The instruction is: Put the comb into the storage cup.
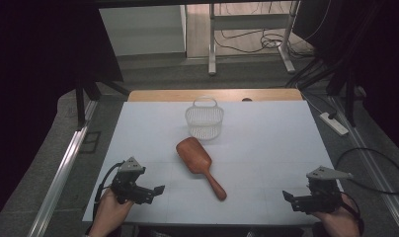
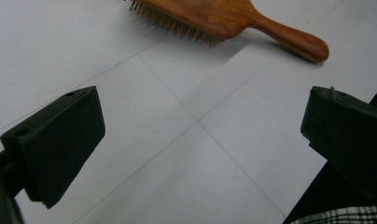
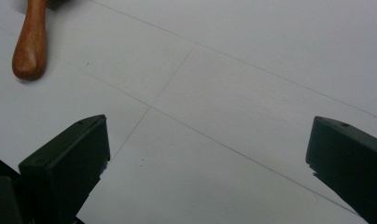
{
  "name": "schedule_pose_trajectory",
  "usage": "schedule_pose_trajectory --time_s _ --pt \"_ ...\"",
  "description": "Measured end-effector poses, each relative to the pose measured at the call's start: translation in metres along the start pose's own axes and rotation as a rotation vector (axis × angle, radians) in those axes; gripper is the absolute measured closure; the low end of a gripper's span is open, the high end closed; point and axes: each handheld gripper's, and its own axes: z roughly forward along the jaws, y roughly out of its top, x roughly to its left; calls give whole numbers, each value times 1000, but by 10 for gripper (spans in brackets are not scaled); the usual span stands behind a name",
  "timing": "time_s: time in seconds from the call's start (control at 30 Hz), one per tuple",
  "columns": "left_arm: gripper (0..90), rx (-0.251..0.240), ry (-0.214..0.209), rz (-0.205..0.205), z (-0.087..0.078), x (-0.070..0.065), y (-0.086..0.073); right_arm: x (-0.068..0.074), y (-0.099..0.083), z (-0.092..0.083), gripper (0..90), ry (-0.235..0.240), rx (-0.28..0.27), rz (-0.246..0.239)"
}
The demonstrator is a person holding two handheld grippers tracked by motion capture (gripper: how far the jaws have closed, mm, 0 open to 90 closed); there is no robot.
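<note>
While both hands wait at the near edge of the white table [image 1: 266,133], the wooden hairbrush [image 1: 200,166] lies out in the middle, between the two grippers and well apart from each. Its paddle head points toward the far left, its handle runs back toward the near right, and the left gripper view catches it bristles-down [image 2: 224,21] on the tabletop. Over on the left, the left gripper [image 1: 155,192] sits low at the near-left corner, jaws spread wide with nothing between them, aimed inward at the brush; bare table shows in the gap in its own view [image 2: 200,135]. On the other side, the right gripper [image 1: 289,197] sits at the near-right corner, jaws likewise parted and empty, pointing left across the table; its own view [image 3: 207,154] picks up just the rounded end of the brush handle [image 3: 30,46] at the upper left. Beyond the brush, just past its head, a small white basket [image 1: 204,118] stands with its handle at the far side; whether anything lies inside is hard to make out from the high view
</note>
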Motion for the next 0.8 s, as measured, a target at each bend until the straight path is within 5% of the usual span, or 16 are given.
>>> schedule_pose_trajectory --time_s 0.8 --pt "0 58 -77 76 35 -9 36 1 0 1 0 2 11 -13"
